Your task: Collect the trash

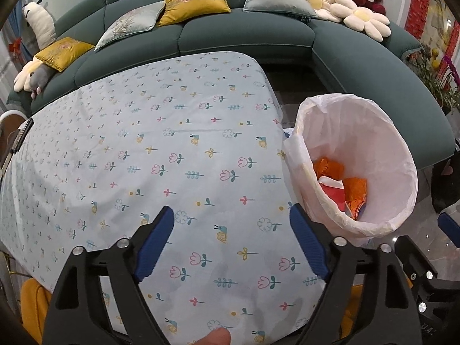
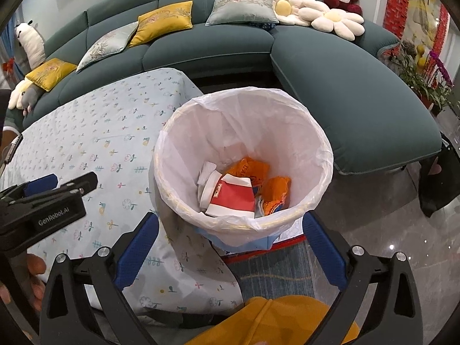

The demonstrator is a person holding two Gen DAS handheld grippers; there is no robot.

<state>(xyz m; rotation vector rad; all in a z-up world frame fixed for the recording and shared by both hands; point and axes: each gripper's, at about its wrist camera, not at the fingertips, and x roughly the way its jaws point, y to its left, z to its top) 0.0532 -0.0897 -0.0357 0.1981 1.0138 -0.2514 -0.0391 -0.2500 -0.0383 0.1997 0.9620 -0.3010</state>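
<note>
A bin lined with a white plastic bag [image 2: 322, 146] stands beside the table's right end; it also shows in the left wrist view [image 1: 402, 155]. Inside lie a red and white paper cup [image 2: 230, 197], orange wrappers [image 2: 276, 191] and white paper. My right gripper [image 2: 230, 224] is open and empty, just above the bin's near rim. My left gripper [image 1: 231, 217] is open and empty above the floral tablecloth [image 1: 143, 149], left of the bin. The left gripper also shows at the left of the right wrist view [image 2: 54, 189].
A dark green corner sofa [image 2: 330, 80] with yellow and grey cushions and plush toys wraps behind the table and bin. A dark remote [image 1: 21, 136] lies at the table's left edge. Glossy floor [image 2: 402, 230] lies right of the bin. Yellow fabric [image 2: 273, 319] is below.
</note>
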